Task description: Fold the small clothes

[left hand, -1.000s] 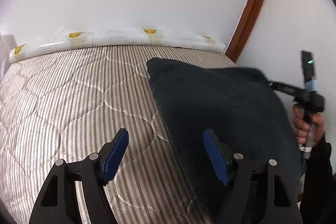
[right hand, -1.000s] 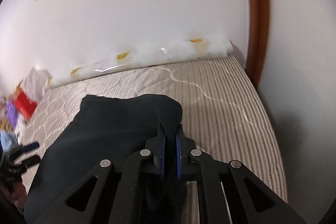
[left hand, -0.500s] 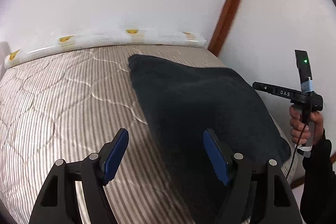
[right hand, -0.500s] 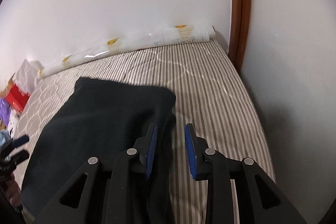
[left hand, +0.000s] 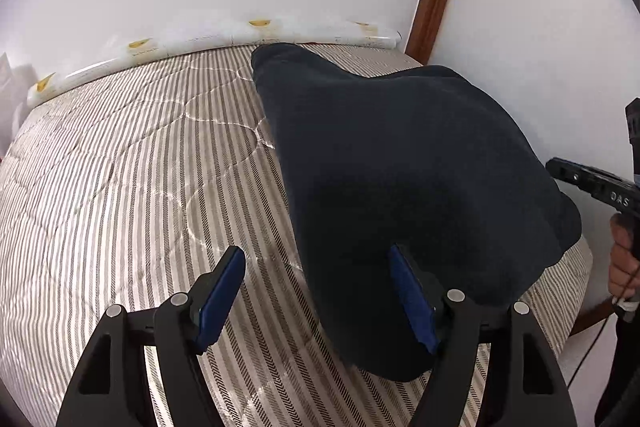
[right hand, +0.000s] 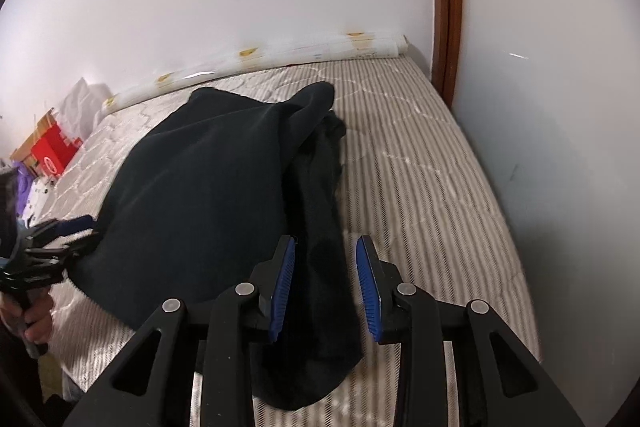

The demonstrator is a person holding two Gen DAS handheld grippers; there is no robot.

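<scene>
A: Where is the dark garment (right hand: 208,187)?

B: Flat on the striped mattress (right hand: 420,163), a loose flap hanging toward six o'clock.

A: And the claws?

B: The right gripper (right hand: 326,283) has just been opening, the flap between its pads, unpinched. The left gripper (left hand: 316,301) is spread wide, empty.

A: Risk?

B: Probably the released flap sliding, undoing the fold.

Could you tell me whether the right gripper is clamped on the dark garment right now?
No: the right gripper is open, its blue pads clear of the dark garment lying between them.
</scene>
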